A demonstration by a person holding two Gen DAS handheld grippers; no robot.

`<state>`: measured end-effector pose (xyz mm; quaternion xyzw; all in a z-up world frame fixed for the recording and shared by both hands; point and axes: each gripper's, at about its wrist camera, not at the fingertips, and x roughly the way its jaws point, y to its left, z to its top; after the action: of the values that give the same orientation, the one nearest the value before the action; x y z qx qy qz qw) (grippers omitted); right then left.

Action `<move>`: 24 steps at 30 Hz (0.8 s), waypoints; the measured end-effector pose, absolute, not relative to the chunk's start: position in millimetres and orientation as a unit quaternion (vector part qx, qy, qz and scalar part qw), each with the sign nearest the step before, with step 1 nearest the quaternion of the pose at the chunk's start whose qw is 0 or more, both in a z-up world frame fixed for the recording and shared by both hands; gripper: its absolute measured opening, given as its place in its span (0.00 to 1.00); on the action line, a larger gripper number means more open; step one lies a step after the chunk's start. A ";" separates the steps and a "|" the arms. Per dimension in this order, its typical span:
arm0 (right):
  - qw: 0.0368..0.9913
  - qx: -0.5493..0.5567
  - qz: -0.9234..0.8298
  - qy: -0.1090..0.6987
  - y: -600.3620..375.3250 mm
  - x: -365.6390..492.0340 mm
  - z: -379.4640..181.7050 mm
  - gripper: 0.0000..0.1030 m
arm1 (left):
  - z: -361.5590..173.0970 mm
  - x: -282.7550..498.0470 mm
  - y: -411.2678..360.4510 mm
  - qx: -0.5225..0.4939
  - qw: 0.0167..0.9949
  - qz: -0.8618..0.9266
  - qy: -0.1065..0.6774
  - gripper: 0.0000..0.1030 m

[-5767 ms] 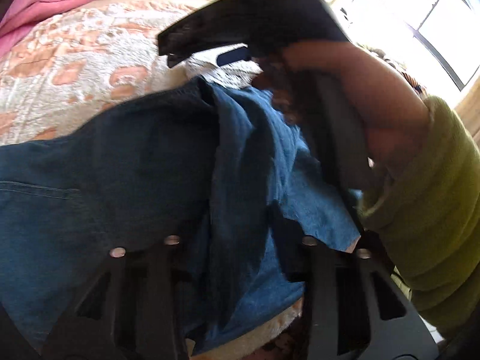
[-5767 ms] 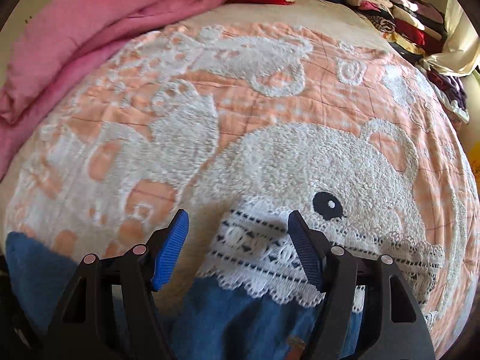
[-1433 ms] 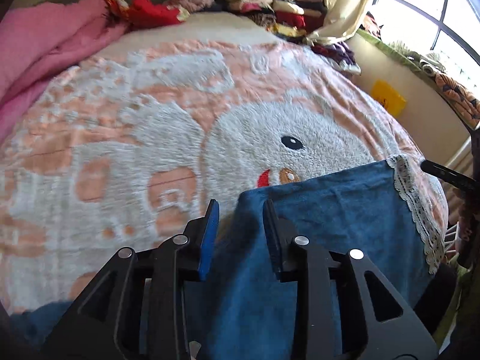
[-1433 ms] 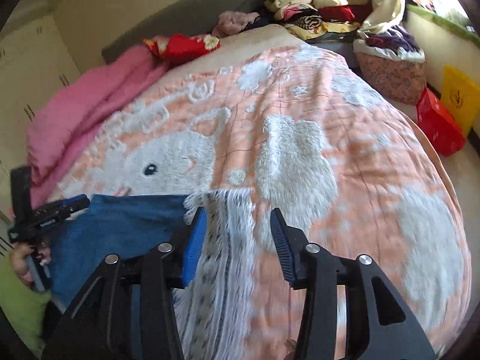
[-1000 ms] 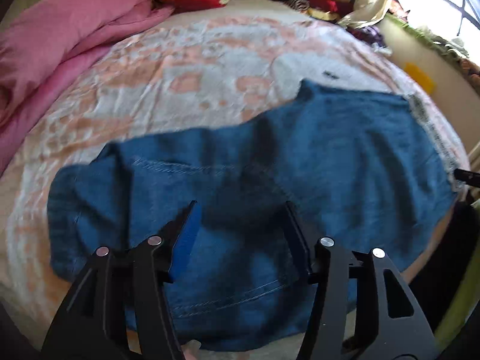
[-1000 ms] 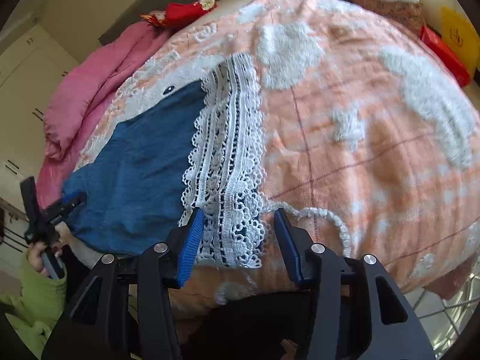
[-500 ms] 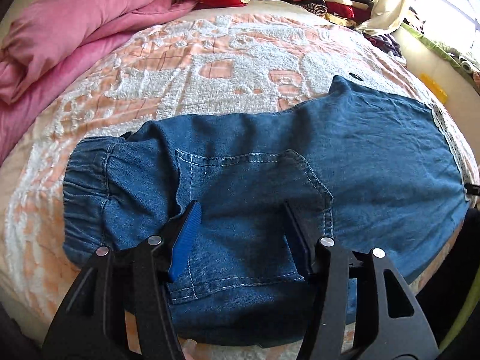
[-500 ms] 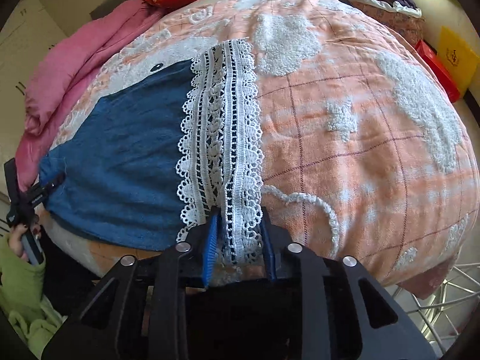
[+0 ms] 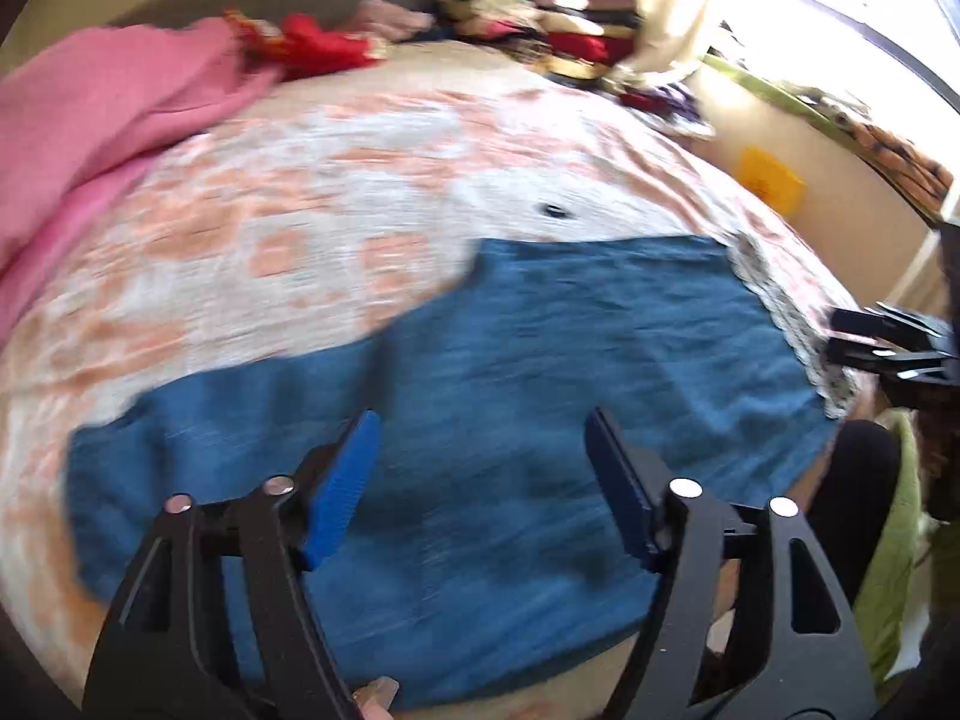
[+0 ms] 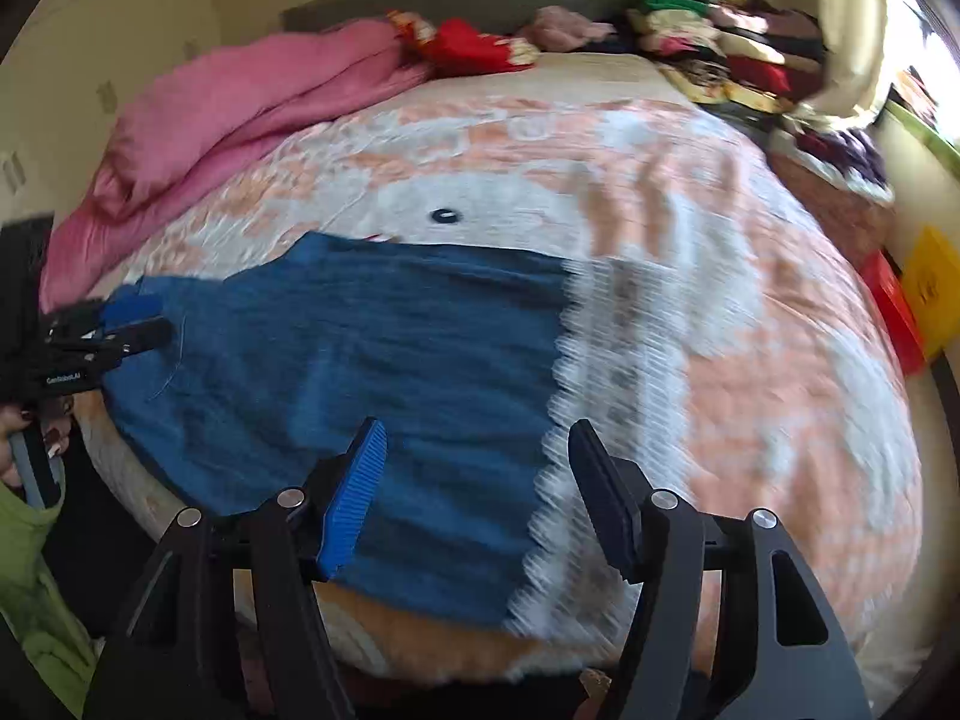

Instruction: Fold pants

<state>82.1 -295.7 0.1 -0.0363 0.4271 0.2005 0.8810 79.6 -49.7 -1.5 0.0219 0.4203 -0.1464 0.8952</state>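
Note:
The blue denim pants [image 9: 510, 372] lie flat across the near edge of the bed, folded lengthwise, with a white lace hem [image 9: 792, 330] at the right end. In the right wrist view the pants [image 10: 372, 360] and lace hem [image 10: 612, 396] show too. My left gripper [image 9: 480, 474] is open and empty above the waist half of the pants. My right gripper [image 10: 474, 480] is open and empty above the hem end. Each gripper shows in the other's view, the right [image 9: 888, 348] and the left [image 10: 90, 336]. Both views are motion-blurred.
The bed has a peach and white bear blanket [image 10: 750, 312]. A pink quilt [image 10: 240, 102] lies at the far left. Stacked clothes [image 10: 720, 42] sit at the head. A yellow box [image 10: 930, 288] and red box [image 10: 894, 318] stand on the floor at right.
My right gripper has let go of the lace hem and opened, then pulled back and up. My left gripper has lifted away from the pants and stays open.

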 end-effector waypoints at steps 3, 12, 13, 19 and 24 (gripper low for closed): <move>0.867 -0.063 0.217 0.444 -263.5 104.4 -13.6 0.63 | -17.3 97.1 -75.9 0.042 0.884 -0.166 0.435 0.72; 0.865 -0.054 0.149 0.475 -292.6 137.6 -43.9 0.61 | -51.7 136.5 -56.9 0.054 0.879 -0.115 0.460 0.80; 0.866 -0.054 0.149 0.475 -294.3 138.6 -44.2 0.61 | -52.0 136.8 -52.8 0.044 0.880 -0.119 0.458 0.80; 0.874 -0.039 0.169 0.454 -287.4 109.1 -21.6 0.68 | -33.6 119.1 -53.5 0.023 0.886 -0.131 0.444 0.80; 0.879 -0.028 0.192 0.436 -282.4 60.6 -6.3 0.71 | -10.2 77.5 -70.2 0.056 0.893 -0.159 0.417 0.89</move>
<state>60.6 -282.4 -6.3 -0.0283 0.4365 0.1918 0.8786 77.5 -70.2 -10.2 0.0562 0.4165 -0.1590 0.8933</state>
